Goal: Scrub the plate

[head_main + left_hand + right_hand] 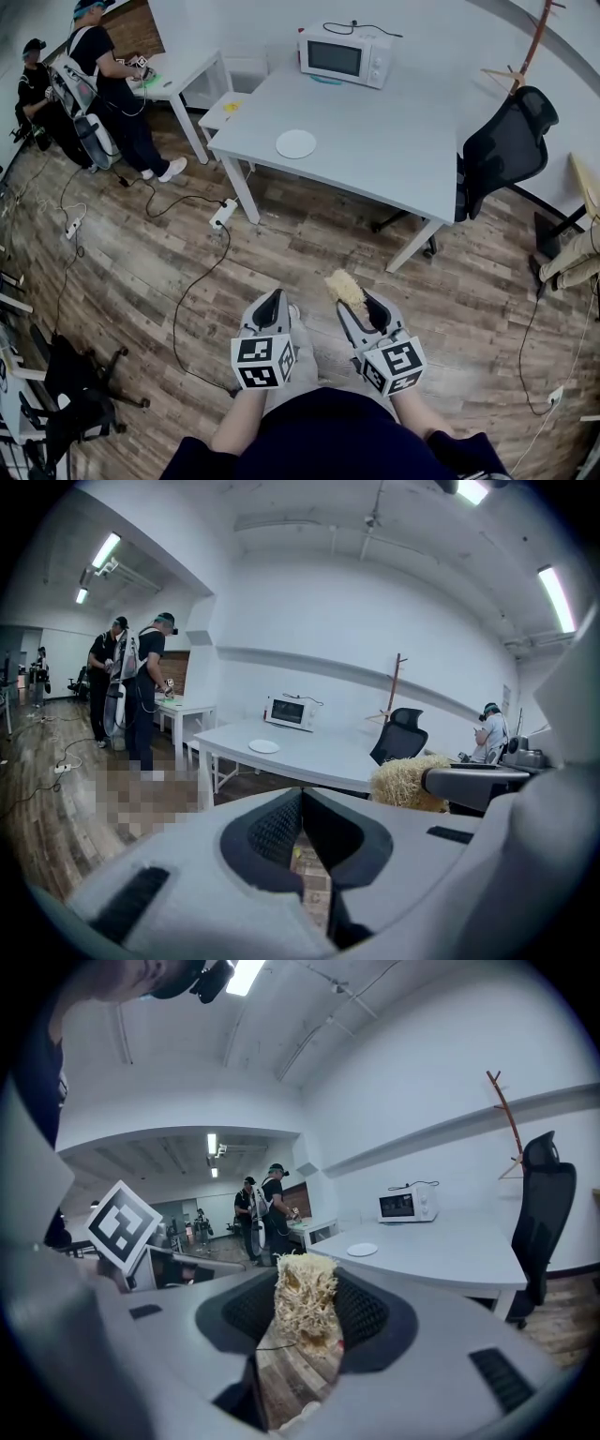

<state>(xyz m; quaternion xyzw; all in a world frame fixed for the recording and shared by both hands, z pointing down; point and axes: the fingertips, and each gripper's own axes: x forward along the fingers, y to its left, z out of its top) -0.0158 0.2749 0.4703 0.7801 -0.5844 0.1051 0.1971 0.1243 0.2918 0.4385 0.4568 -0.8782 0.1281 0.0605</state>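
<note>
A white plate (296, 143) lies on the white table (394, 141), far ahead of both grippers; it also shows small as the plate (263, 746) and the plate (362, 1250). My left gripper (271, 302) is held low above the wooden floor, jaws shut with nothing between them. To its right, my right gripper (361, 302) is shut on a yellow fibrous scrubber (344, 287), which sticks out past the fingertips. In the right gripper view the scrubber (305, 1299) fills the gap between the jaws. The scrubber (408, 780) also appears in the left gripper view.
A white microwave (345, 55) stands at the table's far edge. A black office chair (506, 150) sits to the table's right. Cables and a power strip (223, 215) run over the floor near the table leg. Two people (103, 84) stand at a smaller table at the back left.
</note>
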